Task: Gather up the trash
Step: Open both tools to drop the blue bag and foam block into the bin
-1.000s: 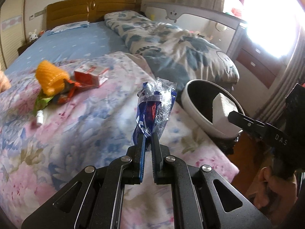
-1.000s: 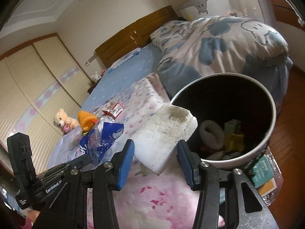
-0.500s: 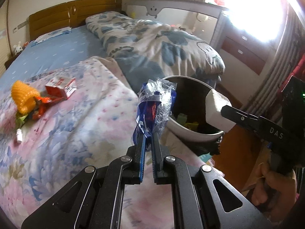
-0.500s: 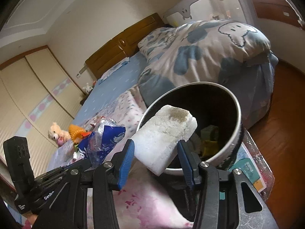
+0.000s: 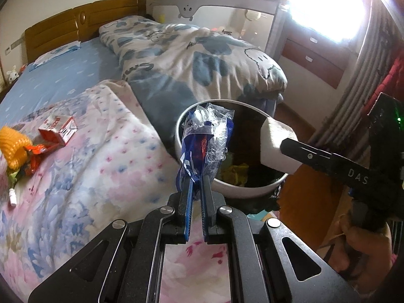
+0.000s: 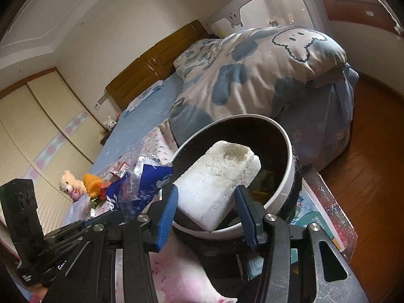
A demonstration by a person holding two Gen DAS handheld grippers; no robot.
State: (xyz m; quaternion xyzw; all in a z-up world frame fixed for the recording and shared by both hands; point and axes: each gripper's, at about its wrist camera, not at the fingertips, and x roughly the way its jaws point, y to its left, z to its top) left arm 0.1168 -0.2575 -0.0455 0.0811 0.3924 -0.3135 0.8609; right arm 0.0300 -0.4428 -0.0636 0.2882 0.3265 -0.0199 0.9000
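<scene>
Bed: wooden headboard [image 5: 83, 22], blue sheet [image 5: 63, 75].
Quilt [image 5: 197, 53]: white with blue patches, bunched along the far side.
Blanket [image 5: 83, 176]: floral, pink and blue, nearest.
Teddy bear [image 6: 69, 183]: on bed edge.
Wardrobe [image 6: 32, 131]: cream sliding doors.
Floor [image 6: 373, 176]: wood.

Home bedroom: bed [image 5: 63, 80] with wooden headboard [image 5: 83, 27], cartoon duvet [image 5: 197, 58] on it, sliding wardrobe [image 6: 38, 131] beside bed, curtained window [image 5: 328, 7] past its foot.

Both wrist views look down close over the shared bin [image 5: 199, 186] [image 6: 290, 166] beside the bed [image 5: 88, 166] [image 6: 151, 106].
</scene>
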